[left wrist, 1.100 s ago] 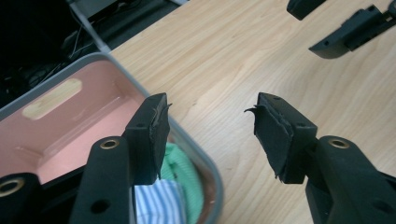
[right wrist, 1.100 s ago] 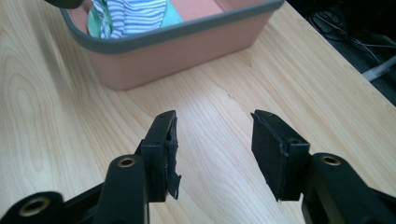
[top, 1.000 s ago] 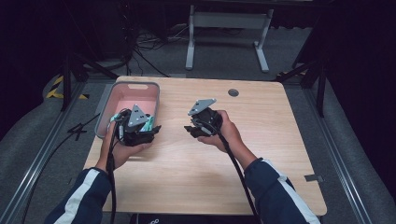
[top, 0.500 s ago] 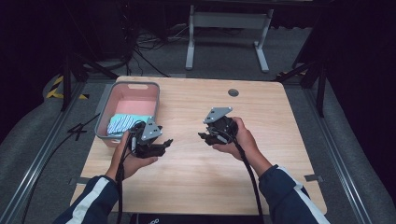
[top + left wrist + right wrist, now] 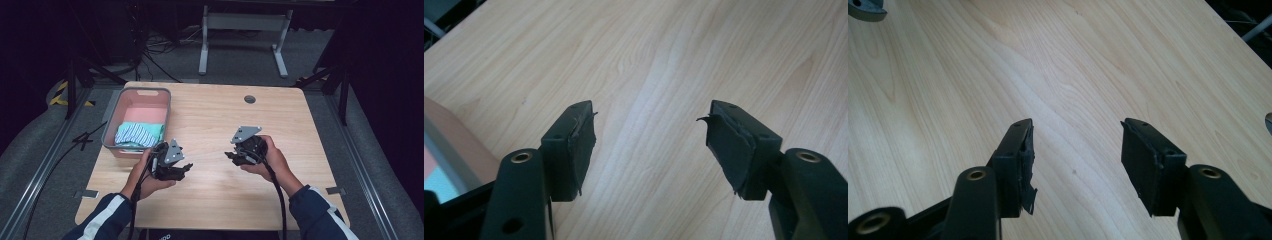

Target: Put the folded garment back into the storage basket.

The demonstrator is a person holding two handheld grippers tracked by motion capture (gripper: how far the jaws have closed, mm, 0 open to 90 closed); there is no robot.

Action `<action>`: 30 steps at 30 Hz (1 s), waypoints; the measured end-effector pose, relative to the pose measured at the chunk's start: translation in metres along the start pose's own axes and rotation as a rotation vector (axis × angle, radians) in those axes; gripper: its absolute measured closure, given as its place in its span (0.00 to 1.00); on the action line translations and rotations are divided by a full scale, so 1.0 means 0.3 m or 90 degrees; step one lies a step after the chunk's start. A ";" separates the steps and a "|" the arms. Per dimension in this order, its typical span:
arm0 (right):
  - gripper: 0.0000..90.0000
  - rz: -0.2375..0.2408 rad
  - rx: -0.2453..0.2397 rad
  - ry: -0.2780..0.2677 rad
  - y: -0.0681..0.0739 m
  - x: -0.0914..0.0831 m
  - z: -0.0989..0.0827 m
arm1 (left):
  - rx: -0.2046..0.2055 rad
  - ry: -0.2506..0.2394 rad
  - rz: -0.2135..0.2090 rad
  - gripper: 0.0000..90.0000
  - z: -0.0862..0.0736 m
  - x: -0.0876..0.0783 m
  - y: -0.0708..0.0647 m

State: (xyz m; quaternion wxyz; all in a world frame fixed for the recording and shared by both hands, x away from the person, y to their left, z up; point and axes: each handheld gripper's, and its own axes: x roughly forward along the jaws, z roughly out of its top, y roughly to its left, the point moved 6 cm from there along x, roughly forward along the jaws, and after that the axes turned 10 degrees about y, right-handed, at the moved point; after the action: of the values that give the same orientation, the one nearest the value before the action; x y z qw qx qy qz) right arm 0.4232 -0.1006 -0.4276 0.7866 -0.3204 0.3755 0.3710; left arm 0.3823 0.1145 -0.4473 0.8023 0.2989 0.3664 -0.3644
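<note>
At about nine o'clock on the worktop (image 5: 220, 200) sits a pink bin (image 5: 112, 125) with a grey rim, its walls smooth moulded plastic with rounded corners. Inside it, at the near end, lies a folded cloth (image 5: 136, 134), soft and striped in blue and white with a teal edge, bunched rather than flat. Because the cloth sits close under the near wall, it could catch on the rim if anything dragged across it, and the light bin might skid on the slick wood.

Just beside the bin's near corner, at roughly seven o'clock, the left gripper (image 5: 184, 169) is held over bare wood, apart from the bin. Its jaws stand wide apart with nothing between them; in the left gripper view (image 5: 651, 135) the rubber pads (image 5: 583, 137) look frayed and peeling at the edges, so I judge that a thin fabric could slip from a worn grip. A sliver of the bin's corner shows at that view's nine o'clock.

At about four o'clock the right gripper (image 5: 231, 156) hangs over open wood, well apart from the bin, its jaws likewise spread and empty (image 5: 1077, 150). Its pads also show ragged edges. The cables (image 5: 278, 200) trail along both forearms and could snag on the worktop's near edge. The wood is pale, with long flowing grain and a matte finish.
</note>
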 end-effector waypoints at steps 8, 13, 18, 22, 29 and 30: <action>0.49 0.008 0.003 0.001 0.005 0.003 -0.098 | 0.009 0.029 -0.029 0.38 -0.030 0.059 -0.035; 0.44 0.007 0.025 -0.007 0.002 0.004 -0.168 | 0.013 0.036 -0.048 0.34 -0.046 0.084 -0.059; 0.42 0.007 0.047 -0.014 -0.007 0.004 -0.225 | 0.012 0.042 -0.067 0.30 -0.056 0.102 -0.073; 0.40 0.004 0.062 -0.018 -0.020 0.000 -0.280 | 0.014 0.045 -0.081 0.26 -0.067 0.111 -0.086; 0.38 0.003 0.087 -0.018 -0.037 0.003 -0.365 | 0.016 0.046 -0.114 0.21 -0.095 0.128 -0.111; 0.37 0.003 0.098 -0.016 -0.040 0.005 -0.393 | 0.022 0.044 -0.116 0.21 -0.099 0.132 -0.116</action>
State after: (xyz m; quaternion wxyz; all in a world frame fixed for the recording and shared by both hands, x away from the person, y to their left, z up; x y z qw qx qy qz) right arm 0.3922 -0.1985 -0.4866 0.8126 -0.2537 0.3937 0.3469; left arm 0.3619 0.1029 -0.5029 0.7474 0.2906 0.4132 -0.4317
